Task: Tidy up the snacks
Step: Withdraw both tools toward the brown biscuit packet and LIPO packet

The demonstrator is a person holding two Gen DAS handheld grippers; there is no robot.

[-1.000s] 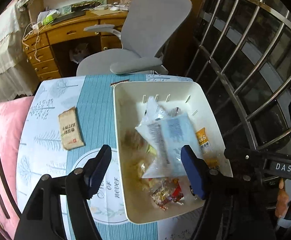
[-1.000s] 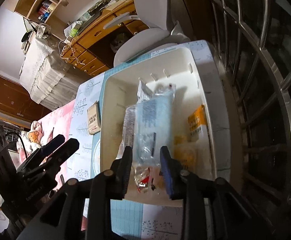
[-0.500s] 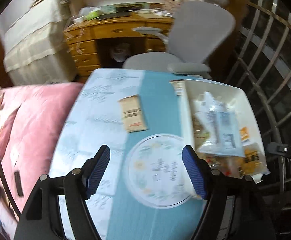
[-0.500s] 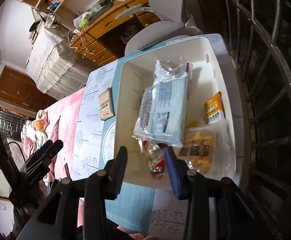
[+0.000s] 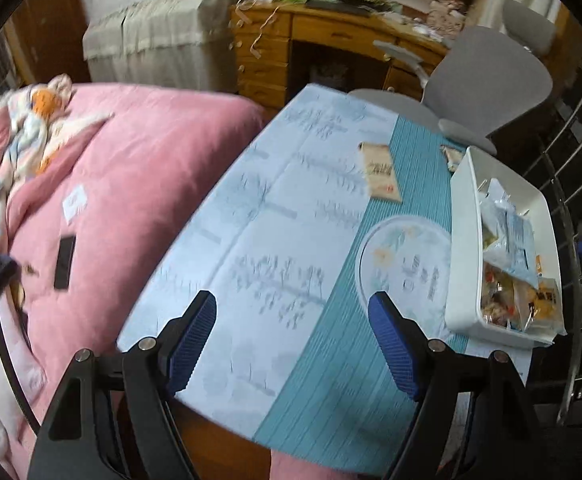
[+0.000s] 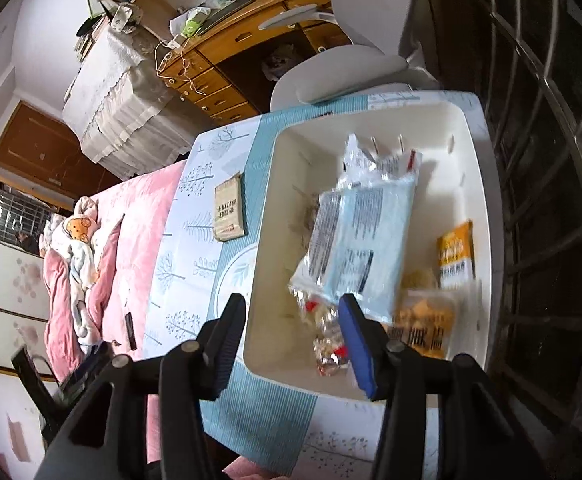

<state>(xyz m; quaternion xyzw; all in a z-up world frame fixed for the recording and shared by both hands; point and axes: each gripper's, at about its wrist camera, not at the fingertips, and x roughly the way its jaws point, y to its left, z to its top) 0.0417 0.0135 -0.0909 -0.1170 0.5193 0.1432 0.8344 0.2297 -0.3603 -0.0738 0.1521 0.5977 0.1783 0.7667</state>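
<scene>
Left gripper: left gripper (image 5: pixel 293 334) hangs above the near part of the table, jaws spread wide, nothing between them
Right gripper: right gripper (image 6: pixel 293 342) sits over the near wall of the white bin (image 6: pixel 265 264), jaws spread apart and holding nothing; one finger outside the wall, the other above the contents
Snacks in bin: a pale blue packet (image 6: pixel 361 246) lies on top, an orange packet (image 6: pixel 455 254) at its 3 o'clock, a clear bag of orange pieces (image 6: pixel 427 322) at 5 o'clock, small red-and-clear wrappers (image 6: pixel 329 340) at 6 o'clock
Snack outside: a brown packet (image 5: pixel 381 172) lies flat on the cloth, at 9 o'clock from the bin in the right wrist view, apart from it
In the way: nothing lies between the left gripper and the brown packet
Edges: the bin stands along the table side by the metal railing (image 6: pixel 547 168); a pink bed (image 5: pixel 131 184) adjoins the opposite side
Surface: blue and white tablecloth (image 5: pixel 275 248) with tree prints and a round motif
Room: grey office chair (image 5: pixel 487 76) at 12 o'clock past the table, wooden desk (image 5: pixel 291 56) behind it
</scene>
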